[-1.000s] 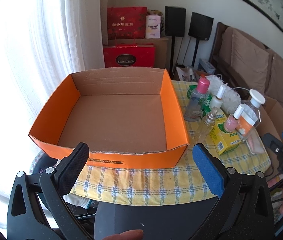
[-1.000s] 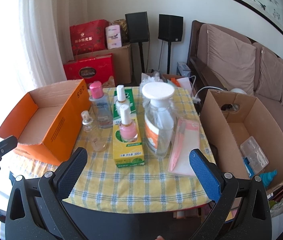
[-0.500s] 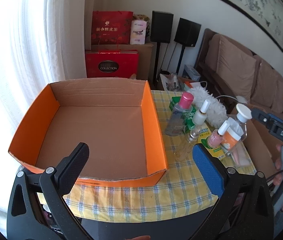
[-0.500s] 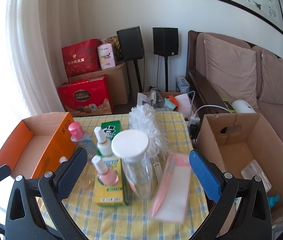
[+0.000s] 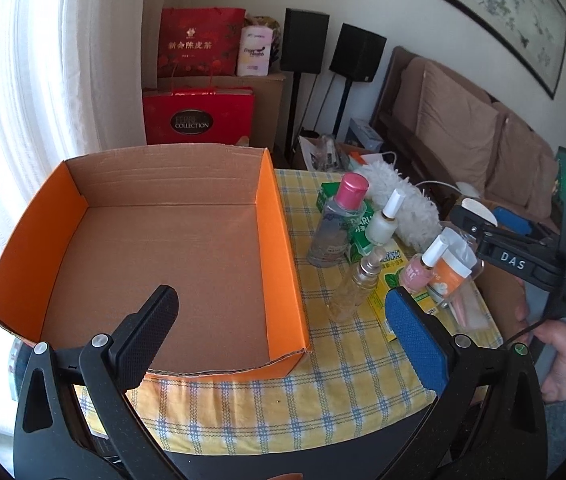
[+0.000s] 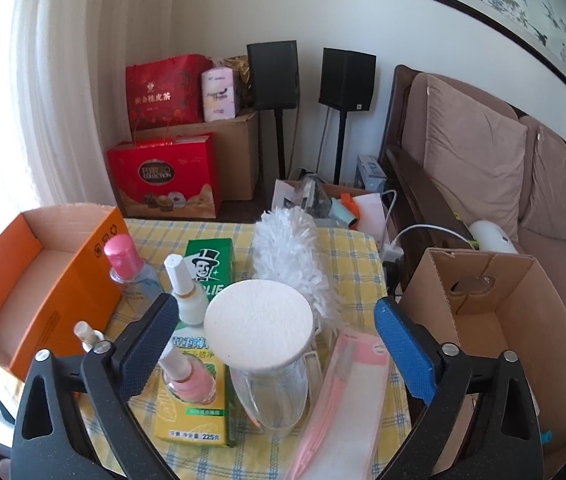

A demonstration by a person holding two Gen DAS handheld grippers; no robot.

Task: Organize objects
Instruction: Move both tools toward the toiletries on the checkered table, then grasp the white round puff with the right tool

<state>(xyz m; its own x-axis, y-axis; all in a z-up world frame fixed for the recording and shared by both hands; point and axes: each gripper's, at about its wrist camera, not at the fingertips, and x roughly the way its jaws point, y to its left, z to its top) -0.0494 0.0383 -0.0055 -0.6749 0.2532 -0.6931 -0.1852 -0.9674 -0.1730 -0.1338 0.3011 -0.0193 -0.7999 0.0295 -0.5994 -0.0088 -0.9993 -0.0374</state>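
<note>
**Wide-mouthed jar between my right fingers, orange box in front of my left**

The clear jar with the round white lid point(image 6: 257, 326) stands upright on the yellow checked tablecloth point(image 6: 347, 248), and my right gripper point(image 6: 271, 344) has its fingers on either side of it. The jaws have just been closing a little, yet there is a gap on both sides of the lid and the pads do not press on it. Just left of the jar, a pink nail polish bottle point(image 6: 187, 380) stands on a yellow-green toothpaste carton point(image 6: 191, 424); a white-capped bottle point(image 6: 185, 296) and a pink-capped clear bottle point(image 6: 125, 264) stand beyond, beside a green carton point(image 6: 211, 264). A white fluffy duster point(image 6: 291, 256) lies behind the jar, and a pink flat packet point(image 6: 343, 400) lies to its right.

My left gripper point(image 5: 279, 332) is spread wide with nothing in it, over the near edge of the orange cardboard box point(image 5: 279, 240), whose brown floor is bare. A small amber-tinted spray bottle point(image 5: 357, 288) stands just beside the box's right wall.

Off the table's right edge sits a brown cardboard box point(image 6: 523, 320); I cannot make out its contents beyond a bit of teal at the bottom.
</note>
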